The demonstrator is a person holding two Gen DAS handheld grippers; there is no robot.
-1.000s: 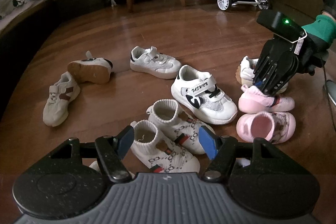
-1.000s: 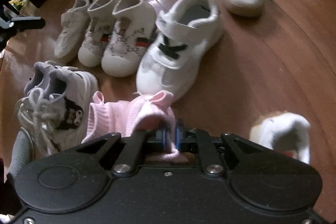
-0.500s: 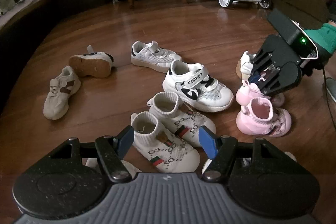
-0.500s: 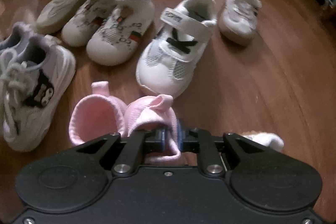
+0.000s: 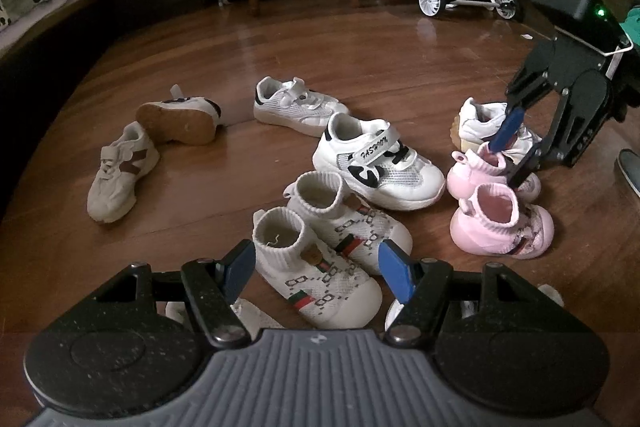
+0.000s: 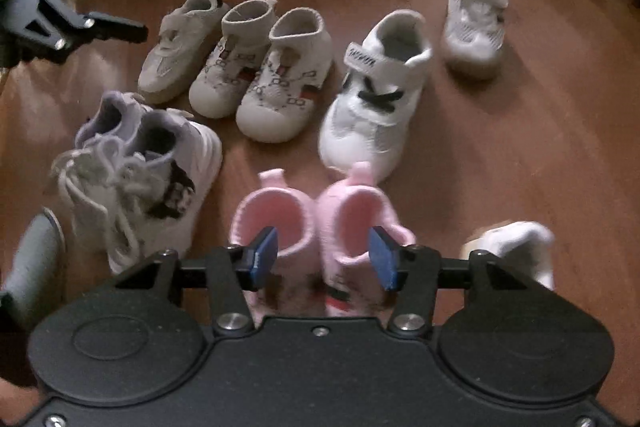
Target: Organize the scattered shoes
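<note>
Shoes lay loose over the wooden floor (image 5: pixel 400 67), several already side by side. The pink sock shoes (image 6: pixel 316 223) stood as a pair, upright, collars open, touching each other, just beside the strapped white sneaker (image 5: pixel 376 167). The right gripper (image 6: pixel 320 255) hung over them with jaws parted, one pad at the left collar and one at the right collar, gripping nothing; whether a pad brushed the knit could not be told. The left gripper (image 5: pixel 316 271) hovered spread and empty above the patterned sock shoes (image 5: pixel 328 247), themselves paired. Strays remaining: a beige sneaker (image 5: pixel 120 175) and its overturned mate (image 5: pixel 180 119) well apart at the left, a white mesh sneaker (image 5: pixel 296 107) behind, and another white shoe (image 5: pixel 488 127) behind the pink ones. Judged light and soft: knit uppers would collapse under a pinch, rubber soles stiff. Best hold likely the collar edge or heel tab; the strapped sneakers firmer, taken at the heel wall. The overturned one would need righting.
</note>
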